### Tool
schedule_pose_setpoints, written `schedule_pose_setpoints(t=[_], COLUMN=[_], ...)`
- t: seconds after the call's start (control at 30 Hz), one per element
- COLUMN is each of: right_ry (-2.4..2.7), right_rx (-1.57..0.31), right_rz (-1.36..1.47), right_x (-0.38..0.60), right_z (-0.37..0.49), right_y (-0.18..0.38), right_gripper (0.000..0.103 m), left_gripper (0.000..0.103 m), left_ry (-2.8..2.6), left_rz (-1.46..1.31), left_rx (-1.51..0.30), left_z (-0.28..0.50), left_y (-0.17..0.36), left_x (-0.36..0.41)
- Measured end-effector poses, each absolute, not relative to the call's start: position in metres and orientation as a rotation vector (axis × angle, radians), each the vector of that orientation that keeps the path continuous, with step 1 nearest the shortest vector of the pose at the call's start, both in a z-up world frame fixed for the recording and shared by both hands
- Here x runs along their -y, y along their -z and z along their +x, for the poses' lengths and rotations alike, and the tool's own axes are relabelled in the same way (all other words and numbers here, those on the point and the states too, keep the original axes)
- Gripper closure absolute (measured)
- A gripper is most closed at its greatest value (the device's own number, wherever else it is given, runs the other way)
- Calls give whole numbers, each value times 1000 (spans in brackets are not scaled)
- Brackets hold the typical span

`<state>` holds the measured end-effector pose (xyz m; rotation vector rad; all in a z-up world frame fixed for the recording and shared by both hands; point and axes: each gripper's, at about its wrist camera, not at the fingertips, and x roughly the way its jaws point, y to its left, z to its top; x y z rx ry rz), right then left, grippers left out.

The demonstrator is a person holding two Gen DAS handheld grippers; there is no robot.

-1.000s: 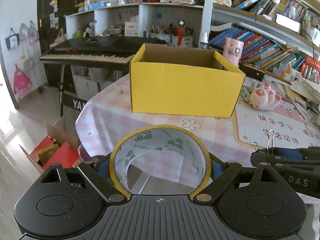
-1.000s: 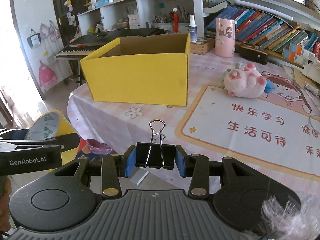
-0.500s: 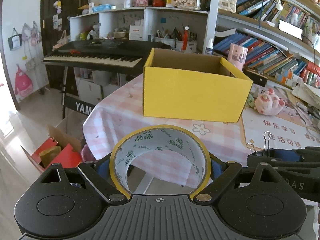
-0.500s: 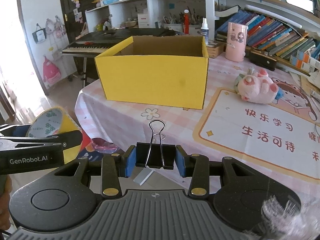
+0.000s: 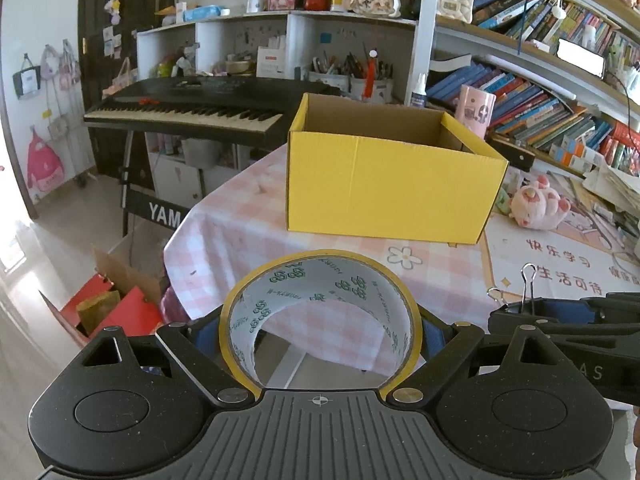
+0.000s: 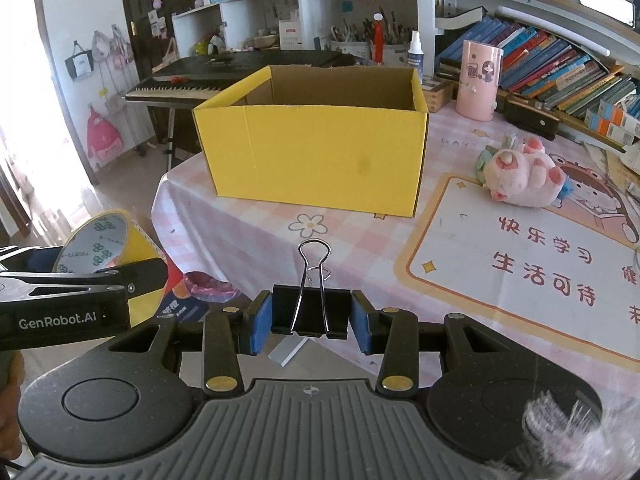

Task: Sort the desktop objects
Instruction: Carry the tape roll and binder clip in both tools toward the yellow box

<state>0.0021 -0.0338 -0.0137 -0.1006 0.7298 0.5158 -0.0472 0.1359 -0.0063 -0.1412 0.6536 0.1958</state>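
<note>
- Tape roll [image 5: 320, 312]: a wide yellow-edged roll with a white printed core, clamped across its outer rim by the left gripper [image 5: 320, 332]. The jaws stand wide because the roll fills them, each blue pad bearing on one side. The roll hangs in the air, short of the table edge.
- Binder clip [image 6: 310, 312]: a black clip with wire handles pointing up and forward, pinched by its two ends in the right gripper [image 6: 310, 316]. The jaws are drawn in close on the clip, which is likewise carried clear of the table.
- Yellow box [image 6: 316, 156]: an open-topped cardboard carton standing on the table [image 6: 248, 236] ahead of both grippers, well apart from them. What can be seen of its inside shows no contents; the floor is hidden behind the near wall.
- Pink plush toy [image 6: 520, 180]: lies on the printed mat [image 6: 520, 276] to the right of the box, not yet sorted.
- Step in hand, as judged: both objects are picked up and in carriage toward the box.
- Next move, as judged: each gripper must travel forward and rise above the near wall, then part its jaws over the opening. The two grippers sit close side by side, so they should enter without colliding.
</note>
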Motion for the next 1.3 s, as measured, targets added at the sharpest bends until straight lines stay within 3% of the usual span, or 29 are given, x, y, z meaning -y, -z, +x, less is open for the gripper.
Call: schedule_pose_setpoints(t=[0.43,1.3], right_ry=[-549,-597], right_rx=[-700,-491], right_rz=[-116,-96], right_x=[28,33], right_z=[19,134], right_y=[11,-55], right_gripper=[64,64], left_gripper=[11,11], left_ry=[-210,-227], left_rz=[-111,-52], left_rx=[-614,-409], left_z=[-29,67], left_y=[0,-49], left_x=[-133,-117])
